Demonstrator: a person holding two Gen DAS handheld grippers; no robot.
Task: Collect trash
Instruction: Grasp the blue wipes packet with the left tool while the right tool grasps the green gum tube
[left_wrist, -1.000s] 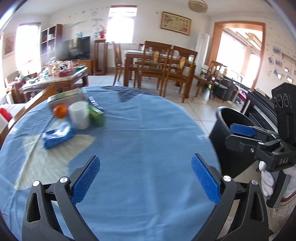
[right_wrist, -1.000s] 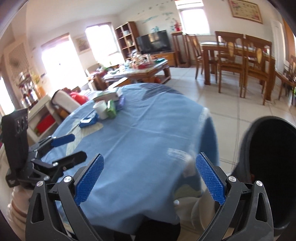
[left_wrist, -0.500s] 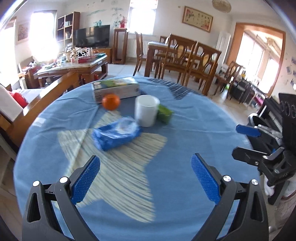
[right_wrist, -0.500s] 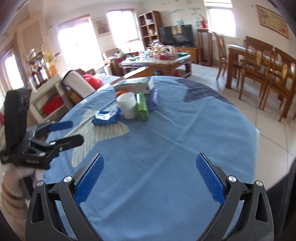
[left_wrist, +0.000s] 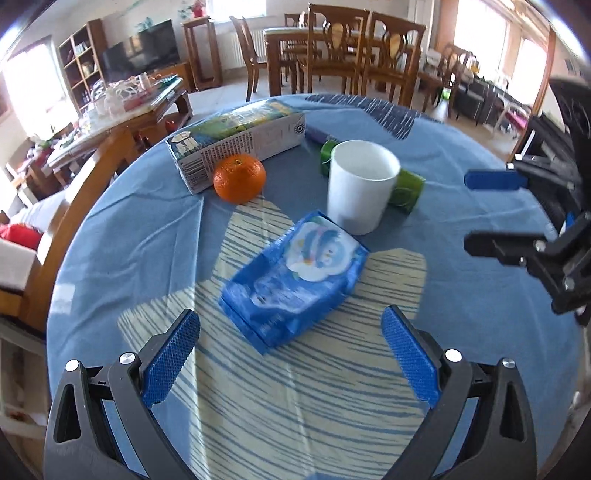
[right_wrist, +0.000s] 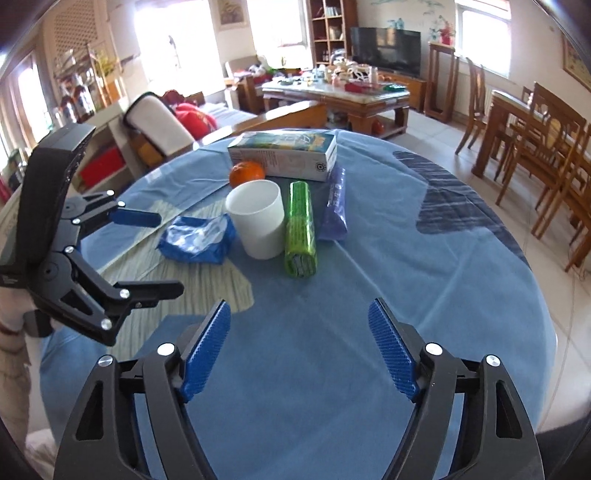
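both hand-held grippers hover with knurled blue pads spread wide, gripping nothing: the left hand-held gripper (left_wrist: 290, 354) over a crinkly blue plastic packet (left_wrist: 295, 282), the right hand-held gripper (right_wrist: 299, 347) short of a ribbed green roll (right_wrist: 300, 229). on the round table (right_wrist: 424, 280) with its blue cloth also lie a smooth white cup (right_wrist: 258, 218), an orange (left_wrist: 240, 178) and a printed rectangular carton (left_wrist: 236, 142)

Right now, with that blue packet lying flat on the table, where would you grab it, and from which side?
I'd grip the blue packet across its narrow width, near the middle, coming down from above and the near side. It lies flat and slanted on the tablecloth, its long axis pointing toward the white cup, so the open left tool already straddles its near end. It looks soft, so probably squeeze gently.
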